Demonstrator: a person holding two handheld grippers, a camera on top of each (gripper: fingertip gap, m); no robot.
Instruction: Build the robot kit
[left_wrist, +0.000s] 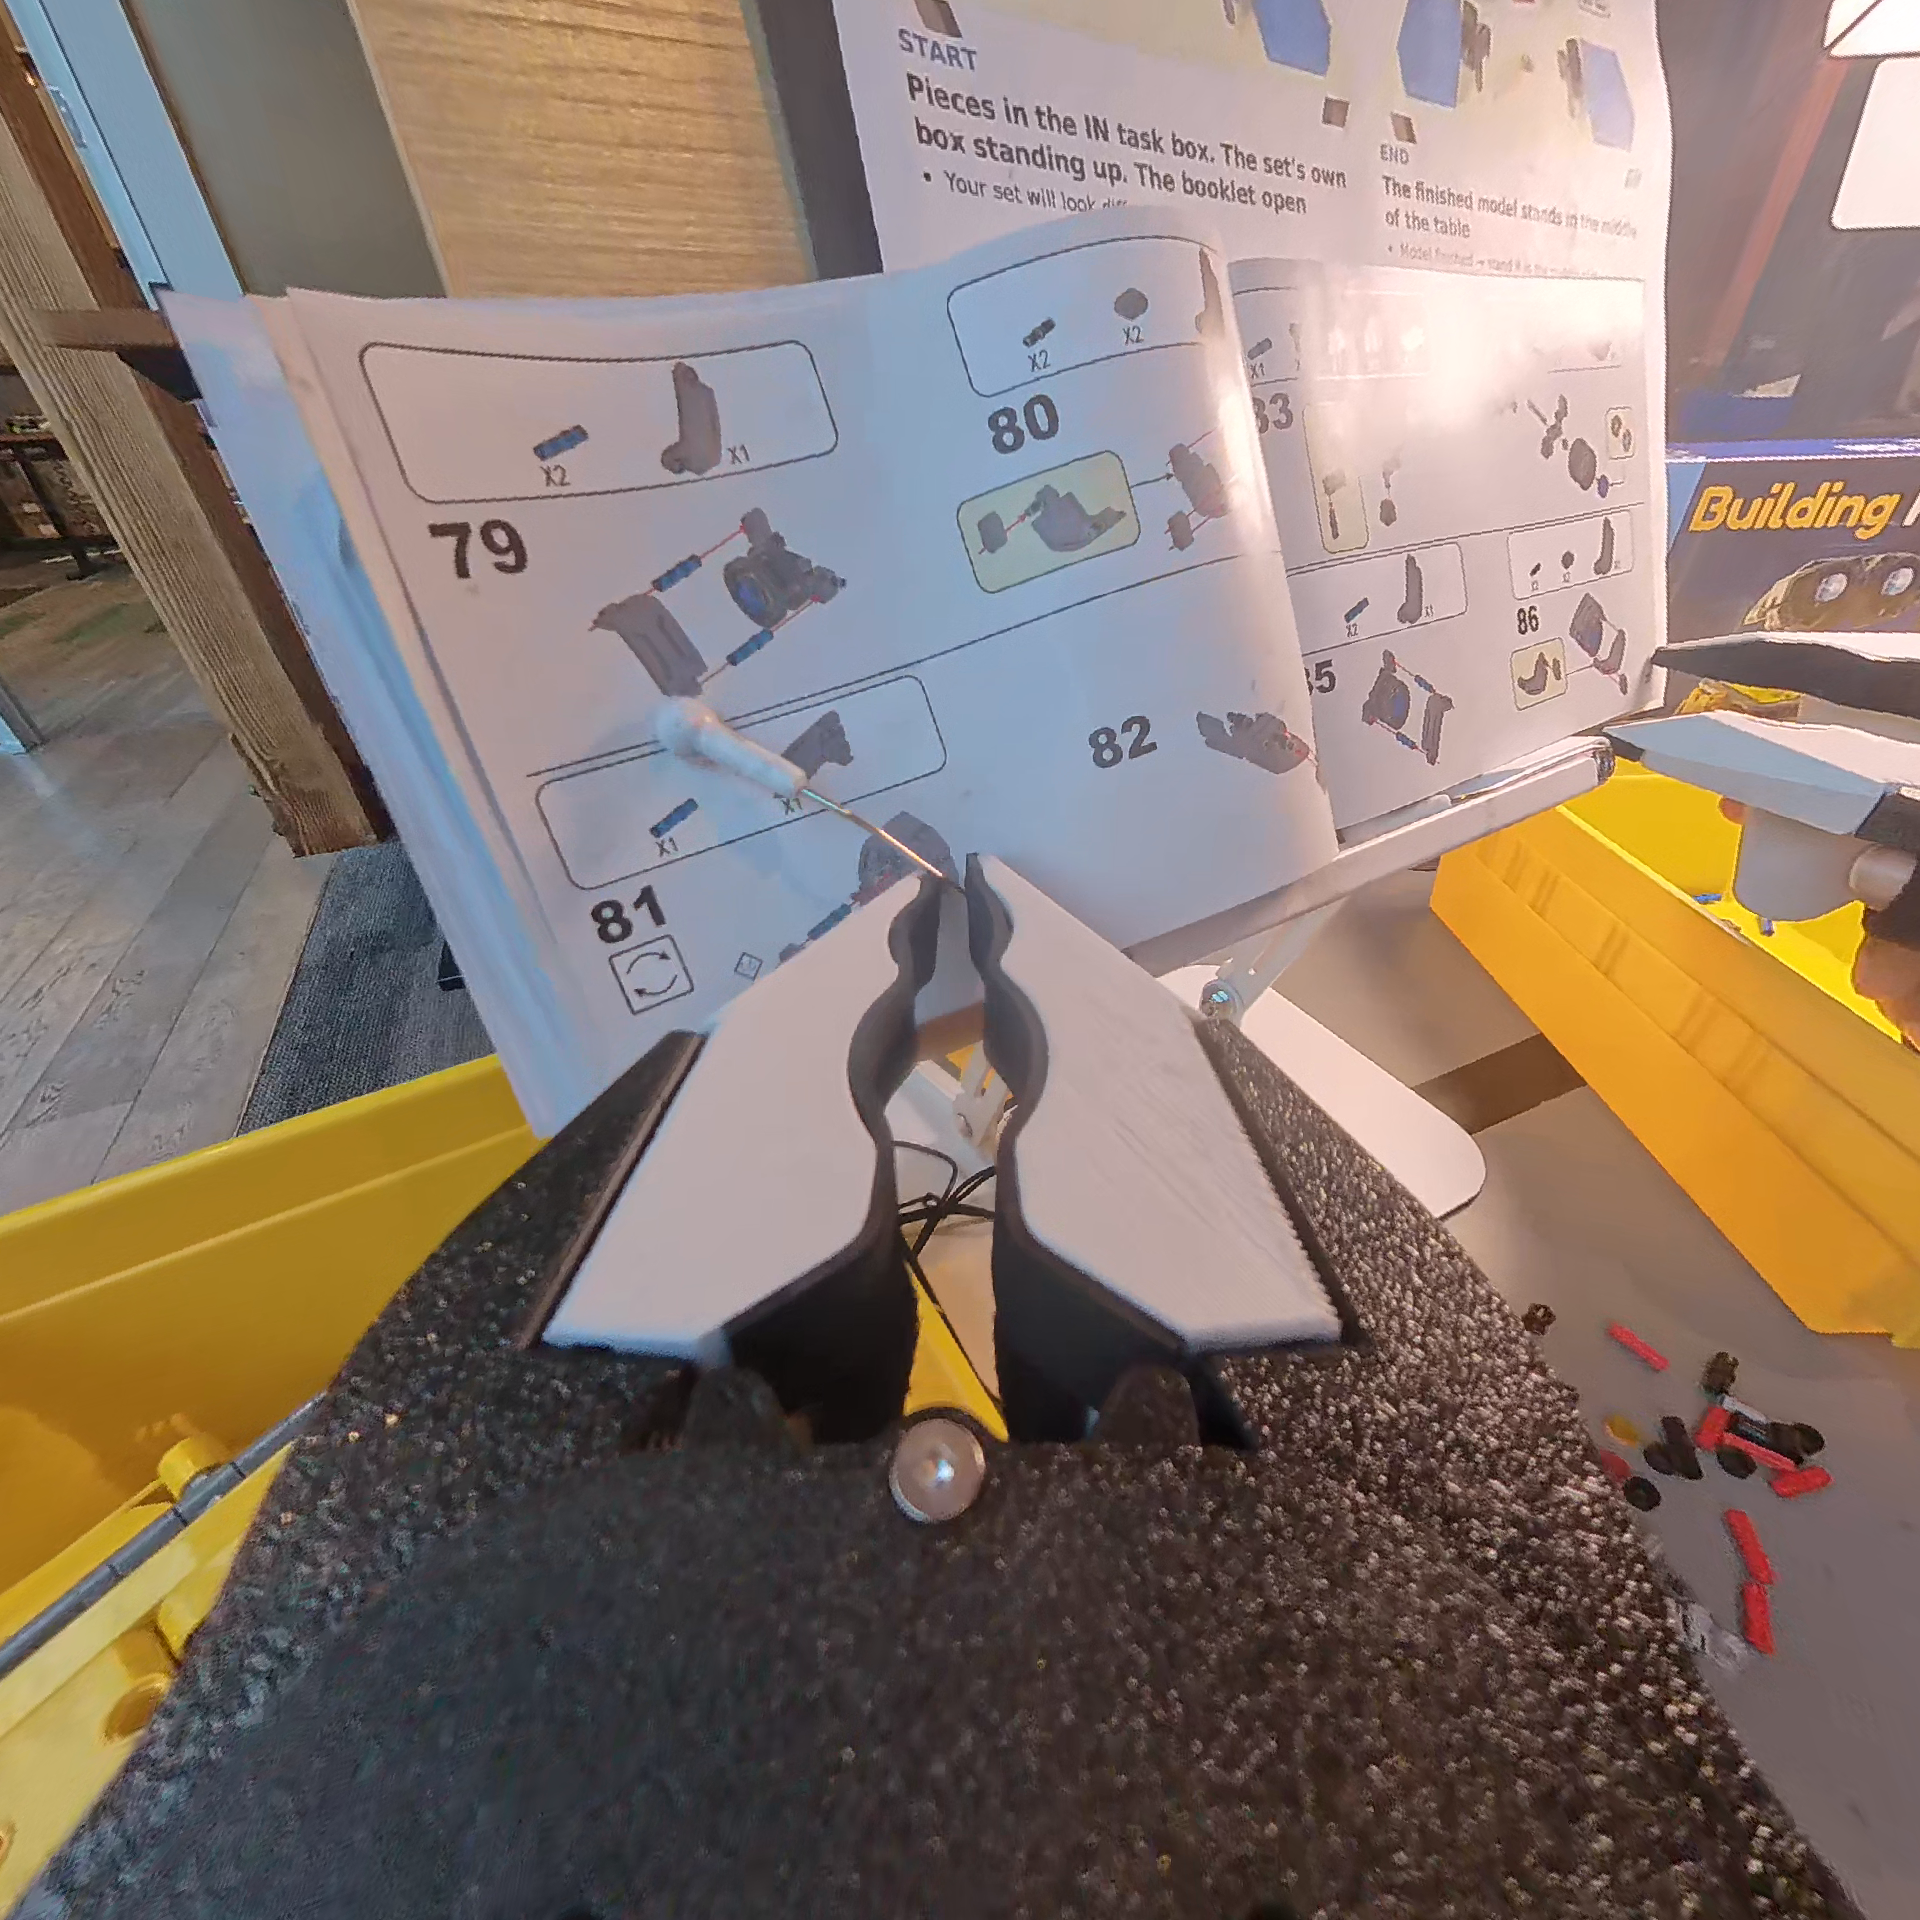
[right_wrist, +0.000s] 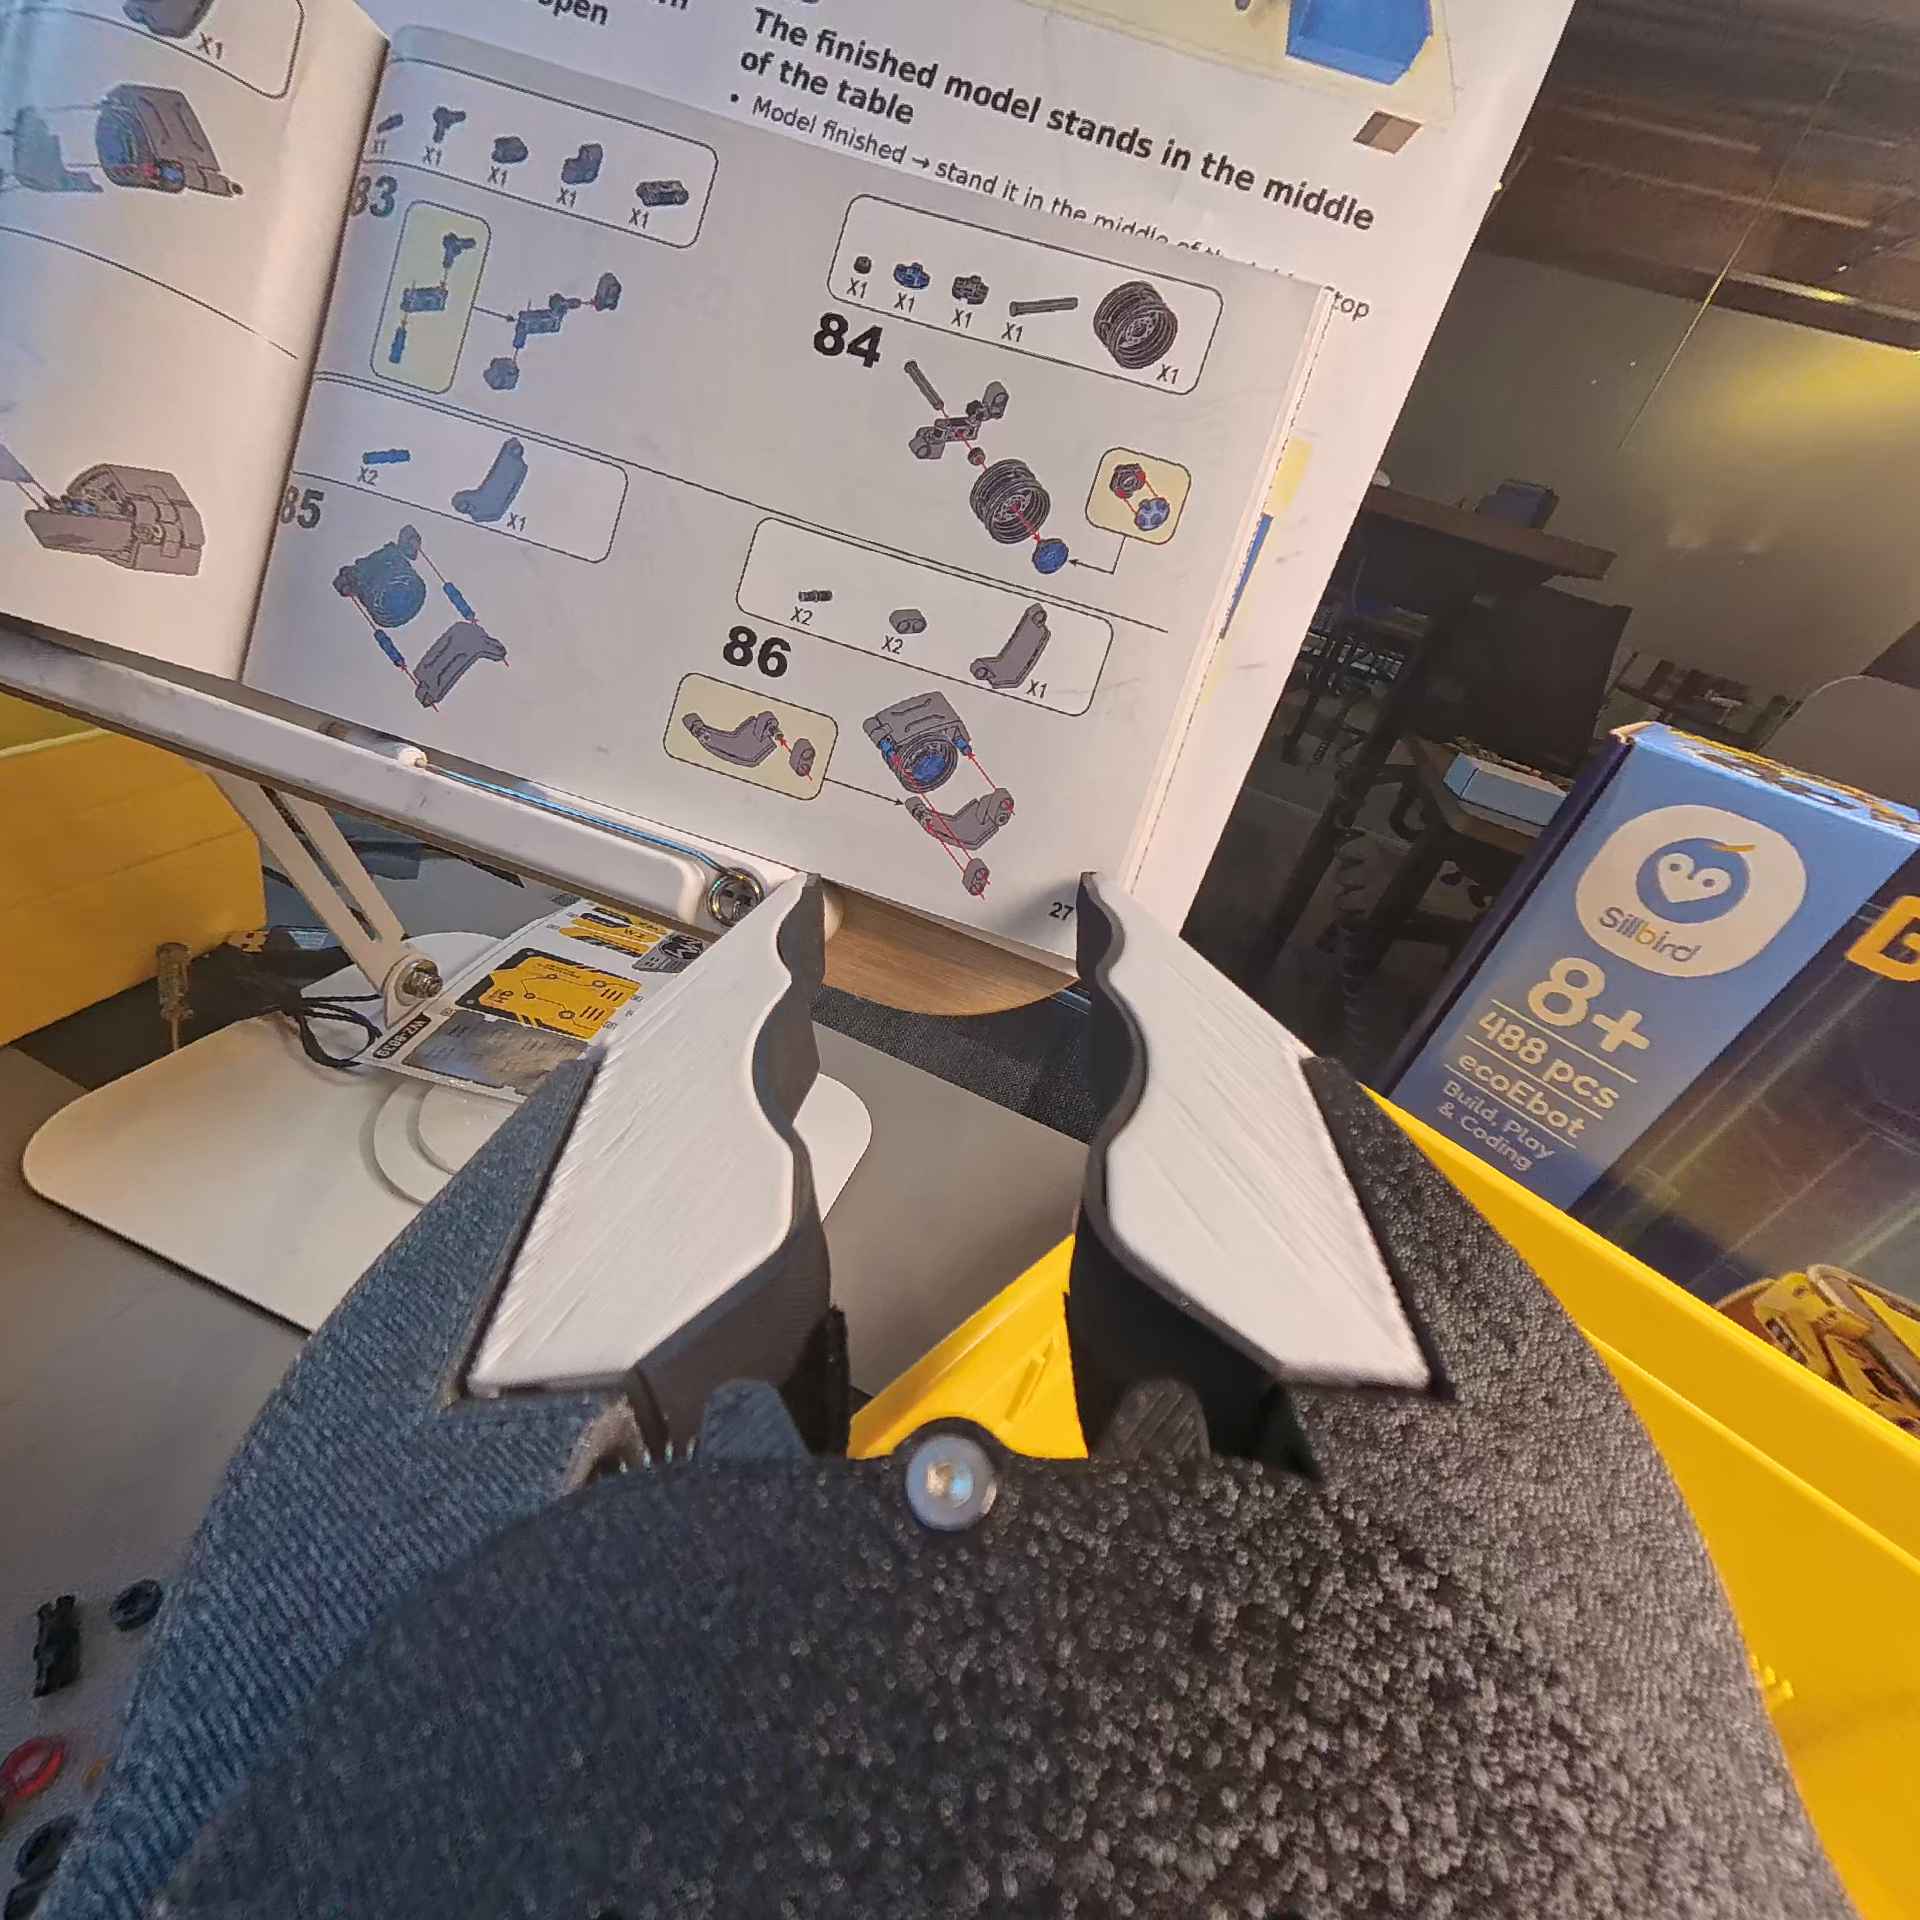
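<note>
Left claw: my left claw (left_wrist: 943, 883) sits in the middle of its wrist view, its jaws nearly together, and I see it pinching the thin metal wire of a page clip (left_wrist: 727, 756) at the tips.
Page clip: its white-tipped arm lies across the lower part of the left-hand page, left of centre in the frame.
Booklet: the open instruction booklet (left_wrist: 790, 582) stands tilted back on a white stand (left_wrist: 1340, 1081), filling the upper middle of the left view; I see numbered building steps on both pages.
Right claw: my right claw (right_wrist: 948, 914) is released, jaws well apart and nothing between them, pointing at the bottom edge of the right-hand page (right_wrist: 727, 468).
Right claw from the left view: it (left_wrist: 1766, 769) shows at the right edge, near the stand's ledge.
Printed sheet: a large white sheet (left_wrist: 1247, 135) stands behind the booklet at the top of both views.
Yellow bins: one yellow bin (left_wrist: 208, 1299) is at lower left of the left view, another (left_wrist: 1662, 1039) at right.
Loose pieces: small red and black parts (left_wrist: 1725, 1455) lie scattered on the grey surface (left_wrist: 1558, 1226) at lower right.
Set box: a blue box (right_wrist: 1662, 987) stands at the right of the right view.
</note>
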